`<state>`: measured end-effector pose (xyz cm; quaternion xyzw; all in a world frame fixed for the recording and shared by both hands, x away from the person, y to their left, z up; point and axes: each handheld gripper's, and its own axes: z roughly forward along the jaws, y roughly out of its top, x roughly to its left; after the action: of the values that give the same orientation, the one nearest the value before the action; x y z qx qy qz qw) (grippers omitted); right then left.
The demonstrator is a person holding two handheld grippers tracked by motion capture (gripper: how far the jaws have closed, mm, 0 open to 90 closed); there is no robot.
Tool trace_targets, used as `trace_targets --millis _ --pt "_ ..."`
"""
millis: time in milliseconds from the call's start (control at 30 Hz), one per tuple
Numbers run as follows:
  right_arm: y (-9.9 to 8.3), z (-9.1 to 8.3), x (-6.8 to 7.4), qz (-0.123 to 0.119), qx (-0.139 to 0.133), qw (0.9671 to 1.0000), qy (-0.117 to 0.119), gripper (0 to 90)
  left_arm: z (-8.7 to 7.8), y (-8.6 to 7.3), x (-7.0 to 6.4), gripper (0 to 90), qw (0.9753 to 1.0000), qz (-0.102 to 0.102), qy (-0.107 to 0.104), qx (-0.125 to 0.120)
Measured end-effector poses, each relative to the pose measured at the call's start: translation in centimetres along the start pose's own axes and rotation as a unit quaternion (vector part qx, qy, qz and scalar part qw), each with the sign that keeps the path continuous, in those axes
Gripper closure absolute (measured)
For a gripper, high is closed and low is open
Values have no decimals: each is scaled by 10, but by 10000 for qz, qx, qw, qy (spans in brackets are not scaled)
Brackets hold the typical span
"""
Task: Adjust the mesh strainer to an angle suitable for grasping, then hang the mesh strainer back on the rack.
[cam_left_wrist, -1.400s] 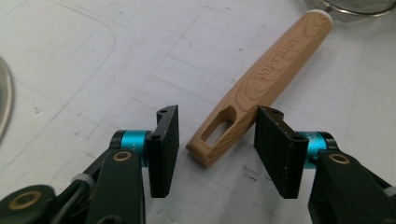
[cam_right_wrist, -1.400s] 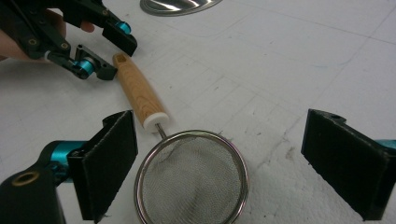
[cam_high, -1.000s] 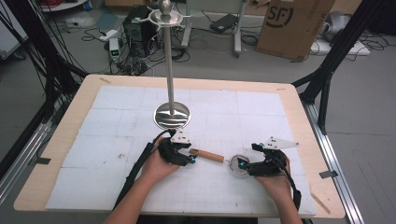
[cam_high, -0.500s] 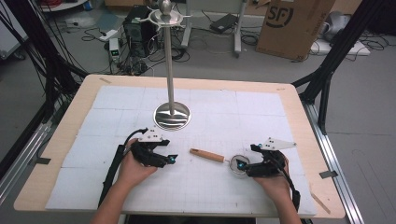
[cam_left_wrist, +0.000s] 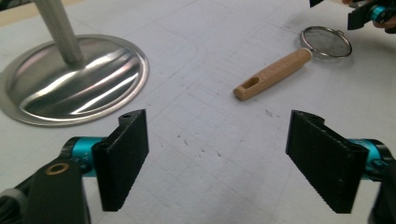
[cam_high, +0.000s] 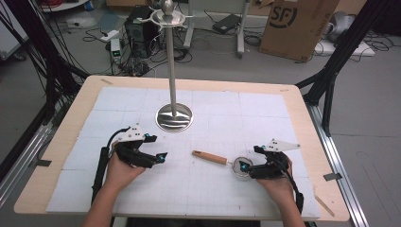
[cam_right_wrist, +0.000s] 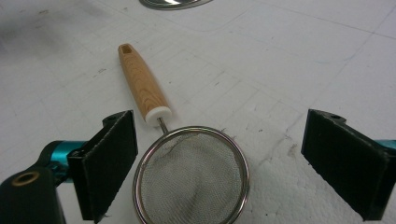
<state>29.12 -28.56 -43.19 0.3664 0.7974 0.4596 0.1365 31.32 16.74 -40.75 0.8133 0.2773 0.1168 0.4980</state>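
While the strainer (cam_high: 227,162) lies toward the table's (cam_high: 293,101) near right corner, handle pointing left, your right gripper (cam_high: 249,168) straddles its mesh ring with jaws wide apart, nearer than your open, empty left gripper (cam_high: 153,158).

Even, bright overhead light on the white gridded tabletop (cam_high: 265,113); glare streaks the round polished steel stand base (cam_left_wrist: 70,88); shadows soft; near black jaws slightly blurred.

A metal stand (cam_high: 173,101) with a round base rises upright from the white-covered worktop (cam_high: 265,109). Beyond the far edge, a cardboard box (cam_high: 297,26) sits among floor cables (cam_high: 203,45).
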Motion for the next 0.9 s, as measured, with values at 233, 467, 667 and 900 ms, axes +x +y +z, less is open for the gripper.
trace_targets --millis 233,467,667,900 --pt "0 0 1 14 18 10000 9 97 -5 0 2 129 10000 -5 69 -29" --pt "1 2 0 -15 1 10000 21 97 -10 0 5 118 9999 -4 117 -80" --pt "3 2 4 -42 10 10000 46 97 -14 0 6 115 9998 3 184 -97" --pt "7 3 10 -180 6 9998 106 97 -17 1 5 115 9996 49 231 -128"
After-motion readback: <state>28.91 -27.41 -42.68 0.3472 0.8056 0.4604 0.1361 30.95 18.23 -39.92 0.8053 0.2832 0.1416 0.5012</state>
